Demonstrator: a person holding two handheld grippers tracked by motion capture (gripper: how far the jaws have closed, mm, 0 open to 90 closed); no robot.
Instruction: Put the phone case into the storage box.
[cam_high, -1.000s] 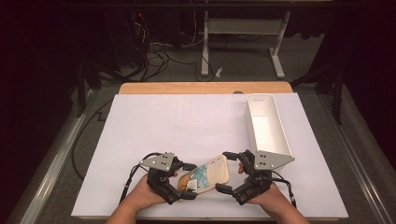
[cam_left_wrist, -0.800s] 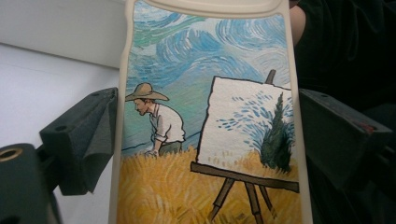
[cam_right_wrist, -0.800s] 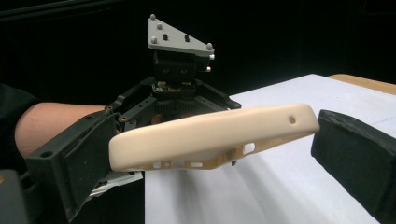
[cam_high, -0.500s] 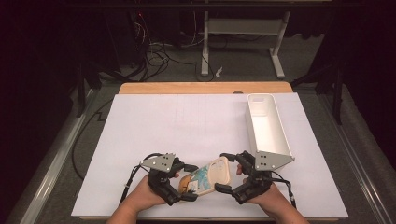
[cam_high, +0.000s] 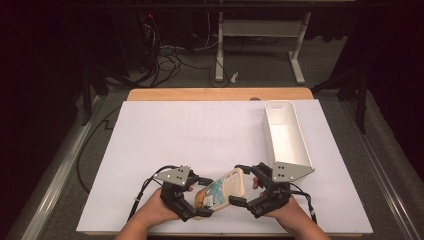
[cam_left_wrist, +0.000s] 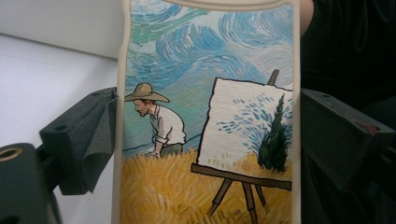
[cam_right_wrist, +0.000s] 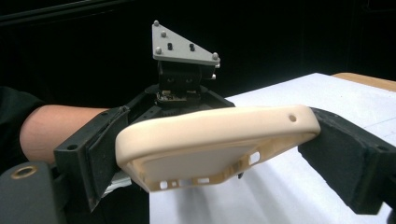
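Two grippers meet over one phone case (cam_high: 223, 192) at the near edge of the desk (cam_high: 200, 135), around six o'clock on the white sheet. The case is a soft-looking cream shell with rounded corners and small cut-outs along its rim; its back carries a painted scene of a man in a straw hat, an easel, a yellow field and a swirling blue sky. It is held off the surface, tilted, its far end pointing toward one o'clock.

The left gripper (cam_high: 196, 204) has its black padded fingers (cam_left_wrist: 79, 140) narrowed onto the case's long edges, pressing both sides at the near end. The right gripper (cam_high: 245, 186) is spread wider; its fingers (cam_right_wrist: 348, 154) bracket the far end of the case, the pads touching or very nearly touching both ends of the rim. I cannot tell whether it truly grips.

A long white plastic bin (cam_high: 286, 140), boxy and smooth, lies at three o'clock, just beyond the right gripper.

Compared with a second ago, the case has swung slightly, and both hands sit in much the same spot.
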